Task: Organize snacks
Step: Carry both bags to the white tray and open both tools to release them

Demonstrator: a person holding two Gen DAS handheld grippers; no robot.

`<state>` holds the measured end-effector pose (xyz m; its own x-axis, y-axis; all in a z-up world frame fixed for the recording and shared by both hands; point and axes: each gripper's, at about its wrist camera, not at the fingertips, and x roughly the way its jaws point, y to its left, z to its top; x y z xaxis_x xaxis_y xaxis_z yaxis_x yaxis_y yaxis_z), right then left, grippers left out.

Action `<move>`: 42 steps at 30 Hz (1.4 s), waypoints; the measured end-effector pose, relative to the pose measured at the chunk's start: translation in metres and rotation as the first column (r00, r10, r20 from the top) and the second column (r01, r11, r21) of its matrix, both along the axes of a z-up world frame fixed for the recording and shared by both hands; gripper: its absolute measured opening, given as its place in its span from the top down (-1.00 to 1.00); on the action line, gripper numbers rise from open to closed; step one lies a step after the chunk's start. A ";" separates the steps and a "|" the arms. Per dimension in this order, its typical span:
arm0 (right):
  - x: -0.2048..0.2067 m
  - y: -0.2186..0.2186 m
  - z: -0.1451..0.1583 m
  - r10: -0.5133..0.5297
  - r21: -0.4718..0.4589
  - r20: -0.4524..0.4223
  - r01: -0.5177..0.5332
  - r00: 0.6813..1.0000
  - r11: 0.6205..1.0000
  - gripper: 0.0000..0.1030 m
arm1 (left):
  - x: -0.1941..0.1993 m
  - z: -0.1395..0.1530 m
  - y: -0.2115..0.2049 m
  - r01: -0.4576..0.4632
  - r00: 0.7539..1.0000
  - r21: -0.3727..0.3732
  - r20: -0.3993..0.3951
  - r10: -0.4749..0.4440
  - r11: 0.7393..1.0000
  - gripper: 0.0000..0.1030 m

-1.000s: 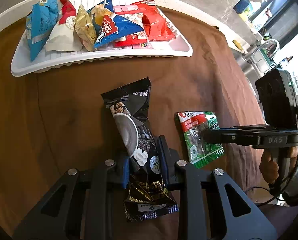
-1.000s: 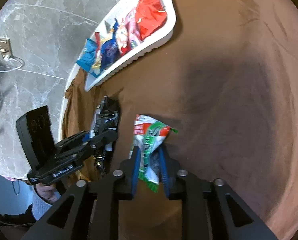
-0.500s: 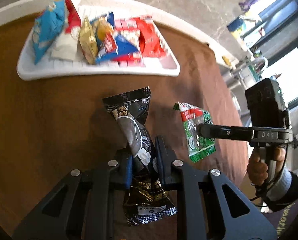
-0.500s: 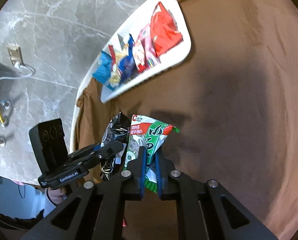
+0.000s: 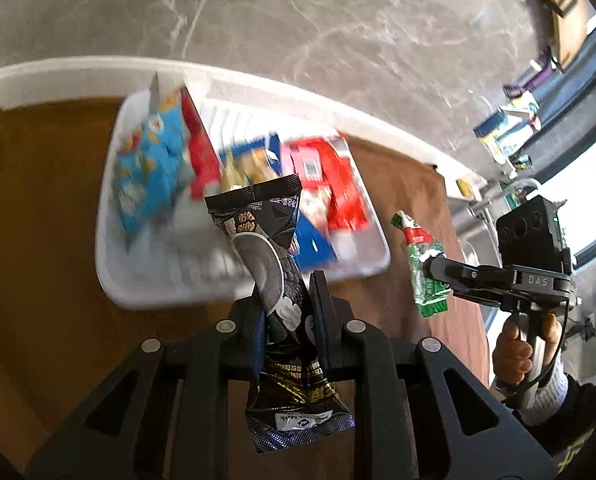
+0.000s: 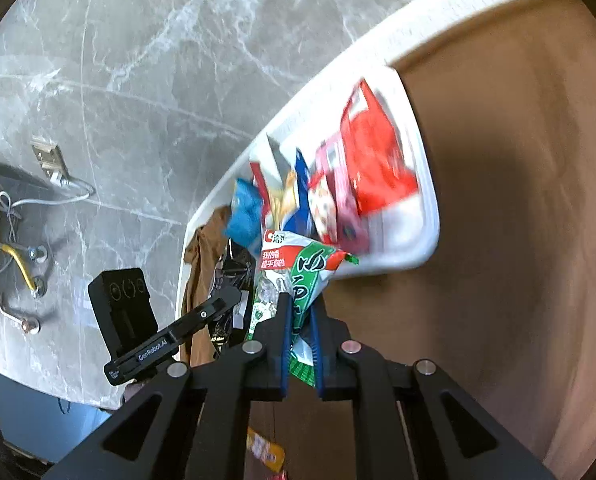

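Note:
My left gripper [image 5: 287, 294] is shut on a black snack packet [image 5: 269, 248] and holds it in the air in front of the white tray [image 5: 149, 292]. My right gripper [image 6: 300, 312] is shut on a green and red snack packet [image 6: 298, 268], also lifted, near the tray's near corner [image 6: 426, 236]. The tray holds several packets: blue [image 5: 149, 172], red [image 5: 334, 184] and others, blurred. The right gripper [image 5: 438, 270] with its green packet [image 5: 422, 276] shows at the right of the left wrist view. The left gripper [image 6: 233, 300] shows at the left of the right wrist view.
The tray lies on a brown cloth [image 6: 518, 200] over a white round table [image 5: 37, 76]. A grey marble floor [image 6: 157, 60] lies beyond the table edge. A yellow packet [image 6: 265, 452] lies below the right gripper. Shelves and a window [image 5: 570, 184] are far right.
Both grippers have lifted their packets off the cloth and moved toward the tray. The tray now looks closer and blurred in both views.

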<state>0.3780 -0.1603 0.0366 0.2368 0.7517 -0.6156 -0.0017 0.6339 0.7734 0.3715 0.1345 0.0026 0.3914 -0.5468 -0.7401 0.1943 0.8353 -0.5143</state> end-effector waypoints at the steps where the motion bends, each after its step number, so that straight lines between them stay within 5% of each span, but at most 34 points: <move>1: 0.008 0.001 0.001 -0.004 -0.004 0.006 0.004 1.000 1.000 0.80 | 0.007 0.001 0.001 0.000 1.000 0.001 0.003 0.000 1.000 0.66; 19: 0.096 0.018 -0.027 -0.022 -0.060 -0.012 0.022 1.000 0.998 0.74 | 0.113 -0.010 -0.017 -0.009 1.000 0.069 0.016 0.008 0.998 0.65; 22: 0.099 0.019 -0.027 -0.022 -0.105 -0.001 0.022 1.000 0.994 0.05 | 0.118 -0.015 -0.023 -0.014 1.000 0.088 0.009 0.014 0.996 0.63; 23: 0.098 0.018 -0.025 -0.038 -0.131 0.010 0.039 0.999 0.991 -0.50 | 0.116 -0.015 -0.025 -0.022 1.000 0.094 0.011 0.021 0.995 0.56; 24: 0.097 0.016 -0.024 -0.049 -0.141 0.019 0.051 0.999 0.989 -0.71 | 0.117 -0.016 -0.025 -0.033 0.999 0.111 0.010 0.033 0.993 0.48; 26: 0.095 0.013 -0.018 -0.063 -0.142 0.044 0.069 0.997 0.988 -0.70 | 0.116 -0.015 -0.024 -0.049 0.999 0.106 0.013 0.048 0.993 -0.14; 27: 0.096 0.011 -0.017 -0.065 -0.151 0.049 0.072 0.997 0.986 -0.70 | 0.115 -0.013 -0.022 -0.052 0.999 0.081 0.018 0.050 0.995 -0.21; 42: 0.039 0.000 0.029 -0.070 -0.169 0.176 0.101 0.982 0.980 -0.70 | 0.054 0.028 0.001 -0.087 0.992 -0.107 0.085 0.096 0.990 -0.33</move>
